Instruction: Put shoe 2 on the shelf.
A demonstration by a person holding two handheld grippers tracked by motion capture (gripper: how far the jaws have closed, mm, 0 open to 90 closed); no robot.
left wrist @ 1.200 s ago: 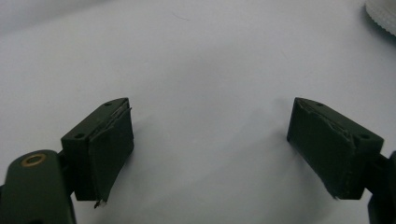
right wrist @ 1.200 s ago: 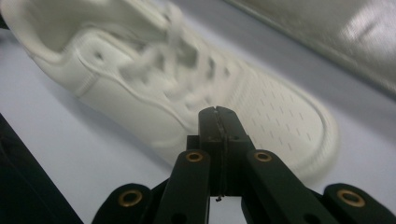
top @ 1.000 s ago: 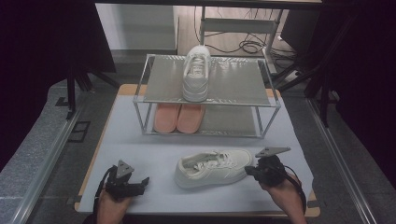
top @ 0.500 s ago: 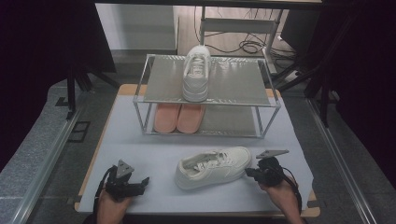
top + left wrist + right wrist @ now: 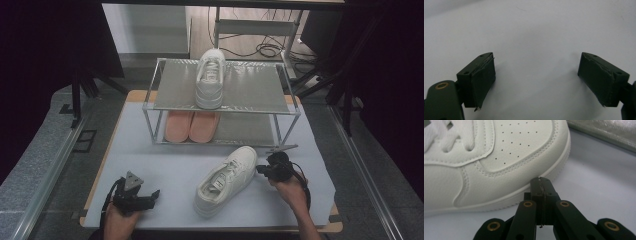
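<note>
1. Right gripper (image 5: 541,181): fingers pressed together, nothing between them; their tips sit at the toe-side sole edge of the white leather lace-up sneaker (image 5: 227,179).
2. Left gripper (image 5: 536,80): fingers spread wide, empty, over bare white table (image 5: 165,160) at the near left corner.
3. Sneaker lies diagonally on the table, toe near the silver metal two-tier rack (image 5: 250,95); open surface to its left.
4. The right gripper view shows toe perforations and stitching; the high view shows a second white sneaker (image 5: 210,77) on the rack's top shelf.
</note>
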